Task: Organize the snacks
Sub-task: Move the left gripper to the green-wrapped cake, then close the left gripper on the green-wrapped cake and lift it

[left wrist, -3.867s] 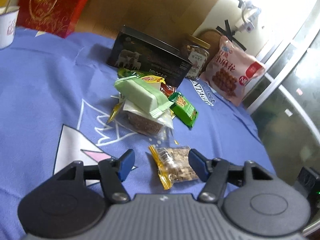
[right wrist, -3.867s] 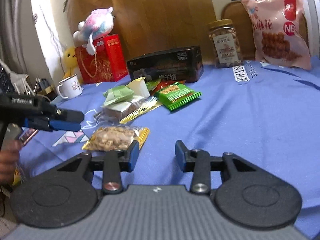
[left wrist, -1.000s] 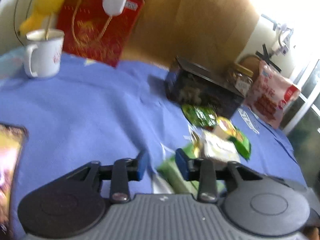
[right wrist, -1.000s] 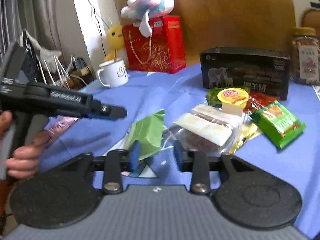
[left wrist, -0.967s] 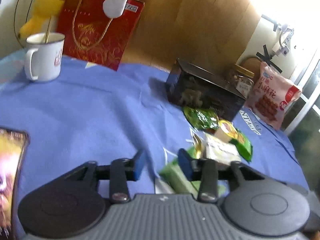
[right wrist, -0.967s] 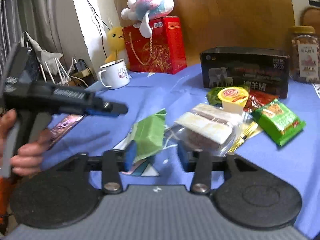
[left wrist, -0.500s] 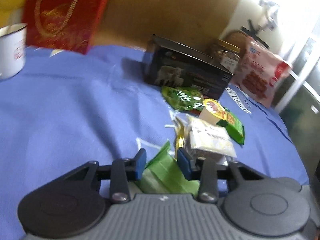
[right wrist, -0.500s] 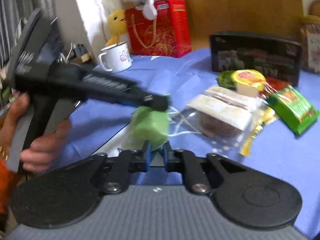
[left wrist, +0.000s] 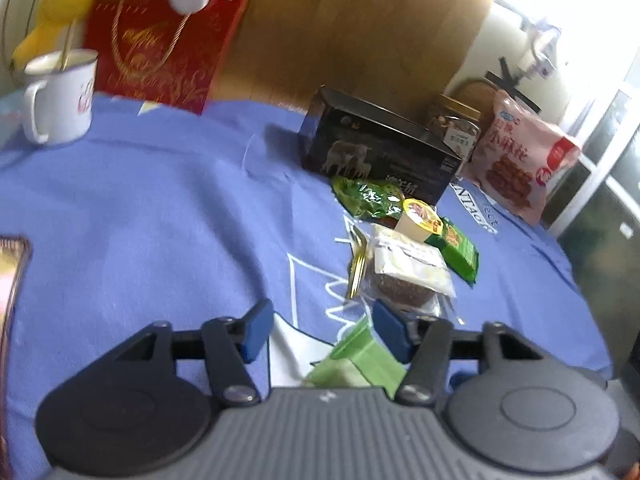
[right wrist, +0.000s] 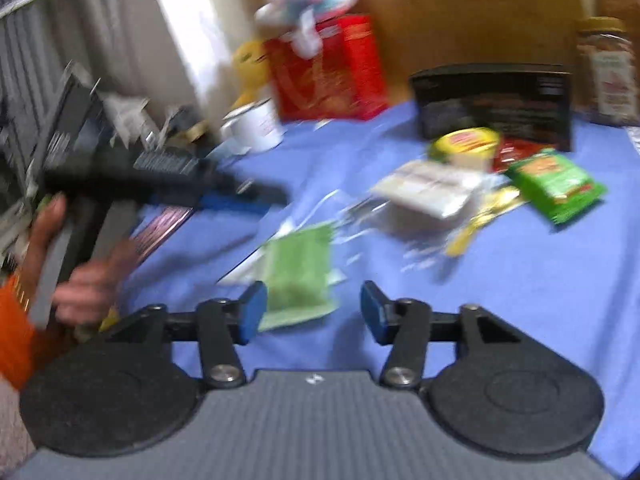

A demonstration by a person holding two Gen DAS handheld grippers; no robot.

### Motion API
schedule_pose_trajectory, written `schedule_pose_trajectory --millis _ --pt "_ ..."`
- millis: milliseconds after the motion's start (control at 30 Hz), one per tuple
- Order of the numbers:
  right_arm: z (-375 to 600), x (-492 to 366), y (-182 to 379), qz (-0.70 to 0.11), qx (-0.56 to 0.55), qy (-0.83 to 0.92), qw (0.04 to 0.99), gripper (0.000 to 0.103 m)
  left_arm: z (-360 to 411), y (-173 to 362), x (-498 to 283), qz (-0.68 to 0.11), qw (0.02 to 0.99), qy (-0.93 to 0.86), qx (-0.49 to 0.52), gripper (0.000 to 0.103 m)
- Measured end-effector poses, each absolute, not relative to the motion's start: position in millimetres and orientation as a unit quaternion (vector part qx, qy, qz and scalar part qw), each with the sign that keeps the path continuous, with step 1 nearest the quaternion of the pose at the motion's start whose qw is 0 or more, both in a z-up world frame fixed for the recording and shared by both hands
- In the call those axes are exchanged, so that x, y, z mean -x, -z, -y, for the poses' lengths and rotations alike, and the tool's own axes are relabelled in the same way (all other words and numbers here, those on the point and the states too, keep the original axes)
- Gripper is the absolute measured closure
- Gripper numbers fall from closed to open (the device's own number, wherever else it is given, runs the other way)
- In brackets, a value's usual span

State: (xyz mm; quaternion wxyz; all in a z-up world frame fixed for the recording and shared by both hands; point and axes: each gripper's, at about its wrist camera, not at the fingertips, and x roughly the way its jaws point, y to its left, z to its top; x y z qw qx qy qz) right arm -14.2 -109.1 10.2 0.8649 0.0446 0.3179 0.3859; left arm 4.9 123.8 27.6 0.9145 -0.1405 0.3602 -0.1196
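Observation:
A light green snack packet lies flat on the blue cloth, just ahead of my right gripper, which is open and empty. The packet also shows in the left wrist view, under my open, empty left gripper, close to its right finger. The left gripper shows in the right wrist view, held by a hand. Farther back lies a pile: a clear-wrapped brown cake, a yellow-lidded jelly cup, a green packet and a dark green packet.
A black box, a nut jar and a pink bag stand at the back. A white mug, a red gift bag with plush toys stand at the left. A flat packet lies at the left edge.
Both grippers have opened. The right gripper let go of the light green packet, which now lies flat on the cloth. The left gripper has drawn back to the left of it.

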Motion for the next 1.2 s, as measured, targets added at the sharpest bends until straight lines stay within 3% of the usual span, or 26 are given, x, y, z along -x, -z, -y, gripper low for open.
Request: schedule_pose_trajectory --millis 133,200,267,333,800,967,1200 --pt "73 16 -3 -0.312 0.029 -0.387 0.867 0.029 -106 -20 -12 -0.368 0.914 0.132 0.105 0.044" --pt "58 19 -2 -0.294 0.076 -0.369 0.879 0.034 -99 -11 -16 -0.39 0.904 0.143 0.107 0.052" --pt "54 21 -1 -0.282 0.112 -0.353 0.885 0.034 -98 -7 -13 -0.391 0.898 0.16 0.121 0.061" --pt "66 22 -2 -0.281 0.111 -0.345 0.888 0.034 -94 -6 -9 -0.401 0.887 0.18 0.14 0.064" --pt "138 26 4 -0.266 0.103 -0.192 0.939 0.036 -53 -9 -1 -0.412 0.875 0.208 0.146 0.053" --pt "154 31 4 -0.28 0.05 -0.186 0.94 0.036 -57 -20 3 -0.394 0.884 0.201 0.147 0.047" --pt "171 28 5 -0.307 -0.027 -0.203 0.929 0.036 -66 -18 -3 -0.405 0.875 0.202 0.172 0.046"
